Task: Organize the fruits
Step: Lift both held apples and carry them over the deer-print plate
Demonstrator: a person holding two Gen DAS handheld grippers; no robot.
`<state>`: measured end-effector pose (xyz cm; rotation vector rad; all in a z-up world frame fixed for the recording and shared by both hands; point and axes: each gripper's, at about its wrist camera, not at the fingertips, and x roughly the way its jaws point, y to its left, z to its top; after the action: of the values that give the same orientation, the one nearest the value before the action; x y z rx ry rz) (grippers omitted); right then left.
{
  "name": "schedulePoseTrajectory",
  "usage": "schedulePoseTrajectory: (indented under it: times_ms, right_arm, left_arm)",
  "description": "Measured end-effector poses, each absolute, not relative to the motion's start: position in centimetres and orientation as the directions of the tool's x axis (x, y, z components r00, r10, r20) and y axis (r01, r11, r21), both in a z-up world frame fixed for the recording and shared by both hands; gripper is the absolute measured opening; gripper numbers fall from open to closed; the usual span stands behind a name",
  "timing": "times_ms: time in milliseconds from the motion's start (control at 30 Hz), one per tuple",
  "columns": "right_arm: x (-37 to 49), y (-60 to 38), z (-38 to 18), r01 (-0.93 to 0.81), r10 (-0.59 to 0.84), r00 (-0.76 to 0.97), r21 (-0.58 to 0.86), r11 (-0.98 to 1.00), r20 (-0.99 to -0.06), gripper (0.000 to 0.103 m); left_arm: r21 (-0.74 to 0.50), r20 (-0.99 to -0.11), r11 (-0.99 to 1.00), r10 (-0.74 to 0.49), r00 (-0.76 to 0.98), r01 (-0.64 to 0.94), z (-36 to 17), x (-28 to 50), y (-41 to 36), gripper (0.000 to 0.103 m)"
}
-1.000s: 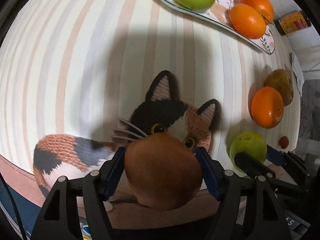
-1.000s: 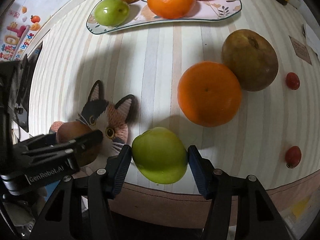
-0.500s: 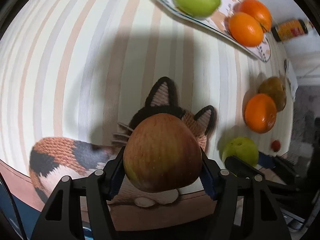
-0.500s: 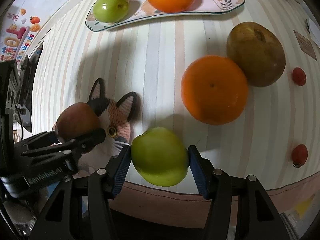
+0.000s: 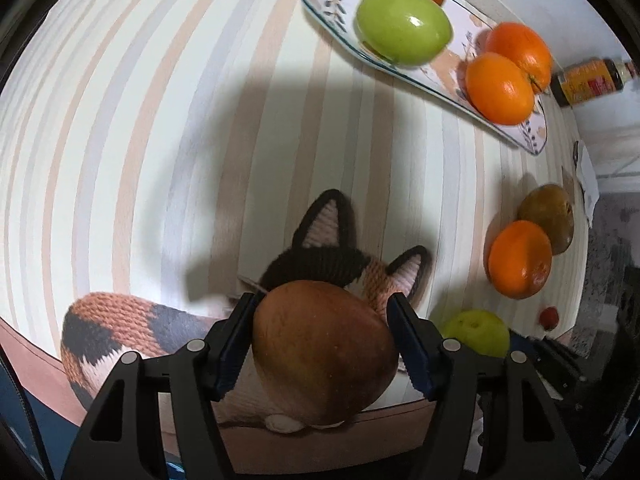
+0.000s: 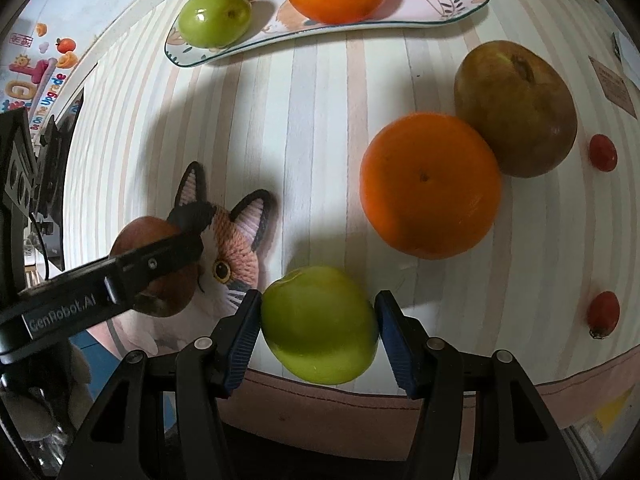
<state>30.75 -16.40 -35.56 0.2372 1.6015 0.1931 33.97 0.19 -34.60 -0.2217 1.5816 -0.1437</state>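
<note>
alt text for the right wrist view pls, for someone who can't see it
The right claw grips a green apple above the near edge of a striped table. At left the left claw holds a reddish apple above a knitted cat mat. Beyond lie an orange, a brown pear, two small red fruits, and a plate of fruit.

Striped table (image 5: 160,120); knitted cat mat (image 6: 236,248) at near edge; dark bottle (image 5: 588,82) at far corner.
</note>
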Motion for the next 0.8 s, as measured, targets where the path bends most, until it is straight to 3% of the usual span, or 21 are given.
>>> schedulePoseTrajectory:
  times_ms: [133, 467, 800]
  right_arm:
    - [31.0, -15.8, -35.5, 0.012, 0.260, -0.039, 0.260, 0.966, -0.965, 0.060]
    - [31.3, -16.8, -35.9, 0.043, 0.286, -0.035, 0.285, 0.958, -0.958, 0.060]
    - [31.0, -16.2, -36.0, -0.014, 0.256, -0.038, 0.257, 0.966, -0.966, 0.060]
  left_arm:
    - [-0.195, -0.981, 0.981, -0.195, -0.016, 0.003, -34.3, 33.7, -1.0, 0.064]
    - [-0.237, -0.969, 0.972, -0.236, -0.076, -0.002, -34.8, 33.9, -0.8, 0.064]
    - [-0.194, -0.981, 0.981, -0.194, -0.025, -0.002, -33.6, 33.0, -1.6, 0.062]
